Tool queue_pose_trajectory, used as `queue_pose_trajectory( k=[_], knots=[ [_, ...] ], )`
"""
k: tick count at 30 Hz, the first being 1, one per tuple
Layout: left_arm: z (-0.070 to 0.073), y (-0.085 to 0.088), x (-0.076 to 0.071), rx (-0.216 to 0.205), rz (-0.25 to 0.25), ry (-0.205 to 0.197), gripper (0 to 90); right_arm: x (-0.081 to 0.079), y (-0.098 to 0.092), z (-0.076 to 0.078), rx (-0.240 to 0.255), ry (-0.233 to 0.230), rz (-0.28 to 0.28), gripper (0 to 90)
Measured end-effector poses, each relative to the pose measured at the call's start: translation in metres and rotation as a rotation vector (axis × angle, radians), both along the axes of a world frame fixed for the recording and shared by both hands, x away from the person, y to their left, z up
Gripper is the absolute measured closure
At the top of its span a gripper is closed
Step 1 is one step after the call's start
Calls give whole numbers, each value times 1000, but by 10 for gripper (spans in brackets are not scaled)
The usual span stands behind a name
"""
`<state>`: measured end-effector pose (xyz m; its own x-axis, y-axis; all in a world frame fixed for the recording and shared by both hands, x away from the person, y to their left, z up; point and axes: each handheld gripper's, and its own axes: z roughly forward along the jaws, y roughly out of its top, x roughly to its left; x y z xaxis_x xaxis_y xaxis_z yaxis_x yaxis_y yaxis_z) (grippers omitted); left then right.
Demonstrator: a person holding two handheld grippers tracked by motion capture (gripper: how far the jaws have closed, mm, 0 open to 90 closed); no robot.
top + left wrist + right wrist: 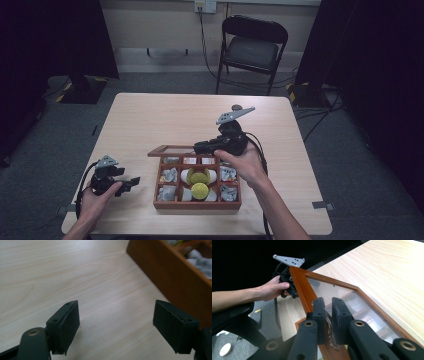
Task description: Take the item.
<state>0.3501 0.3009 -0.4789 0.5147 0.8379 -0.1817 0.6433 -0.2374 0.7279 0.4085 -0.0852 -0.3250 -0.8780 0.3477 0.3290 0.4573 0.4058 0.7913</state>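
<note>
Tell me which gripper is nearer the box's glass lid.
Right. The right gripper has its jaws closed on the glass lid's wooden frame edge. The left gripper rests on the table, off the box's left side, jaws open.

Lab-like recording room: black curtains [60,35], grey carpet [350,165], taped floor cables [310,100], folding chair [252,47].

The left tool [131,183] sits left of the wooden box [197,204] on the table [165,120].

Table [165,120] showing pale matt wood grain; box [197,204] gleaming in glossy reddish wood; lid [342,293] carrying clear glass pane; gripper pads [68,326] looking matt black.
</note>
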Motion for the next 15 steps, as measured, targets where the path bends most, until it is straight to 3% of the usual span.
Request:
queue_pose_trajectory(
  k=[7, 12, 15],
  knots=[
    [11, -11, -9, -19, -56, -63, 250, 0, 0, 0, 1, 1, 1, 818],
    [15, -19, -13, -46, -108, -56, 271, 0, 0, 0, 2, -1, 1, 818],
    [18, -26, -16, -57, -134, -74, 274, 1, 0, 0, 2, 1, 2, 818]
  ],
)
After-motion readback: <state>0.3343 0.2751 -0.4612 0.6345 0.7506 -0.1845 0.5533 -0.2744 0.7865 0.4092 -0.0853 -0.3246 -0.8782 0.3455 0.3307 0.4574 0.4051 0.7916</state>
